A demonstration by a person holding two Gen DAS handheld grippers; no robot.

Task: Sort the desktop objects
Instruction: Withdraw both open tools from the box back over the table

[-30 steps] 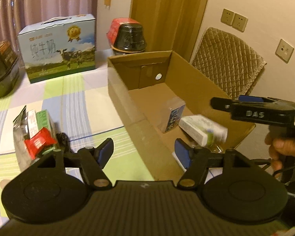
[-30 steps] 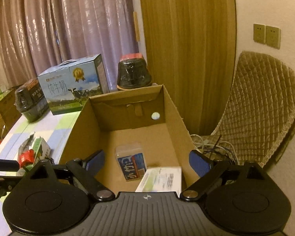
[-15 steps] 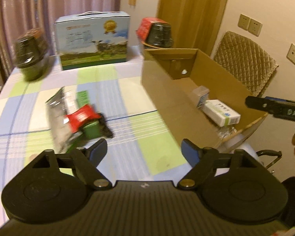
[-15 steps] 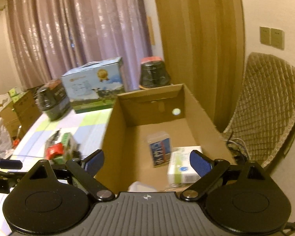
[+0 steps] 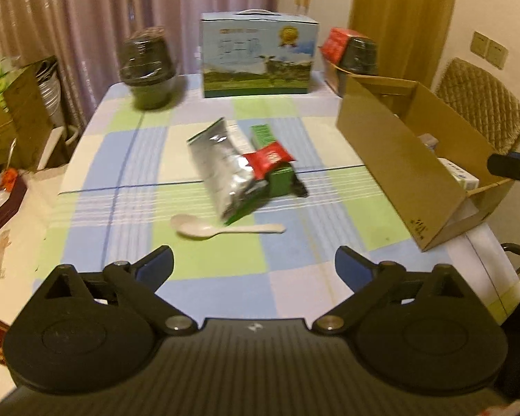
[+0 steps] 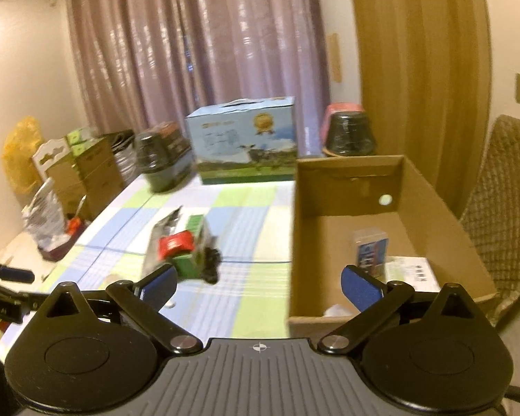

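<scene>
Desktop objects are lying ahead of both tongs: left gripper (image 5: 254,262) and right gripper (image 6: 259,282) have just been opening, jaws standing wide with nothing between. White spoon (image 5: 225,230) is pointing sideways; silver pouch (image 5: 222,170) is partly hiding a green carton (image 5: 277,176). Cardboard box (image 6: 433,208) contents are blurring.

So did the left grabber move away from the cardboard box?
Yes. The left gripper has swung left: the cardboard box went from the middle of its view to the right edge, and the silver bag is now ahead. Its jaws have just been opening, empty.
</scene>
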